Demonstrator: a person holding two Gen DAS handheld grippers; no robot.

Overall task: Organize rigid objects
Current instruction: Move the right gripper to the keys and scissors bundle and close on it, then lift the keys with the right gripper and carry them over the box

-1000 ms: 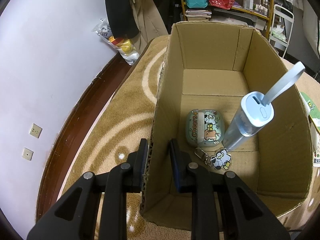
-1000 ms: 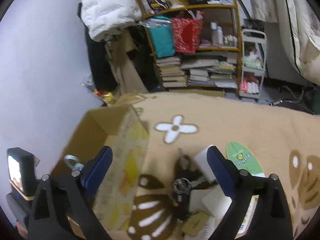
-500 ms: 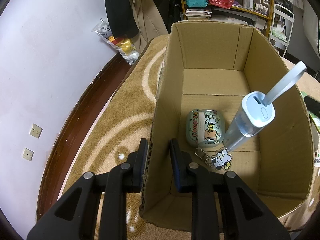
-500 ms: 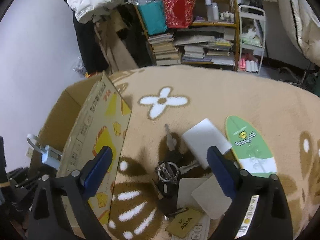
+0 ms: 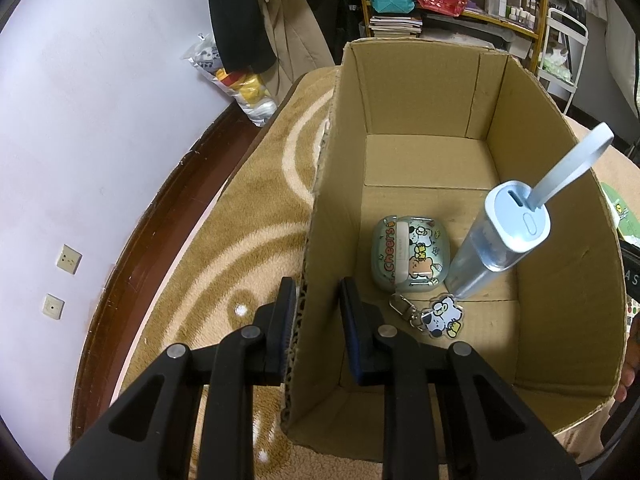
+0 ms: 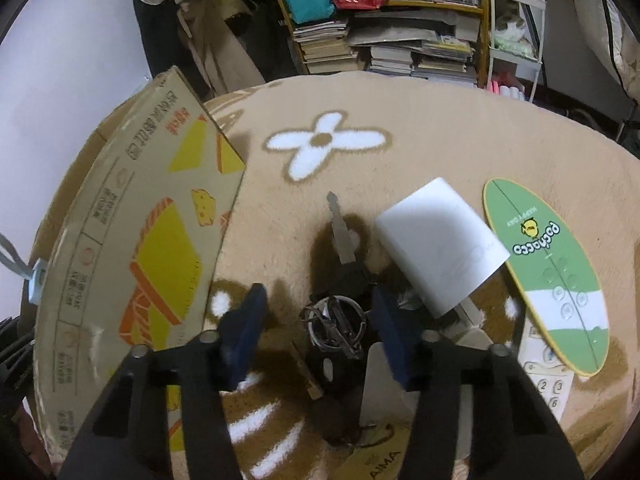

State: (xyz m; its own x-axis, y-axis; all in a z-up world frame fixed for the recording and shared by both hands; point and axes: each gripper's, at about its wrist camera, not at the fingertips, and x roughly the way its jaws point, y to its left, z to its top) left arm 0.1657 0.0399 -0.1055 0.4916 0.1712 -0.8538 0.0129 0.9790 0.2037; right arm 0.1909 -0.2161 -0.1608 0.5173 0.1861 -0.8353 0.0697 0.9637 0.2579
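The left tool (image 5: 316, 304) clamps the cardboard box (image 5: 568, 240) by its left wall; the right tool (image 6: 318, 322) (jaws spread, empty) hovers over the keys (image 6: 338, 320).

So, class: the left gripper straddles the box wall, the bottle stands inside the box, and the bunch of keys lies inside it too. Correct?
Not quite. The right wrist view shows the bunch of keys on the rug outside the box, under the open right gripper. The rest holds.

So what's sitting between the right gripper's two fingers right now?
In the right wrist view, the bunch of keys lies on the rug between the open right gripper fingers, its long key blade pointing away. Neither finger touches it yet.
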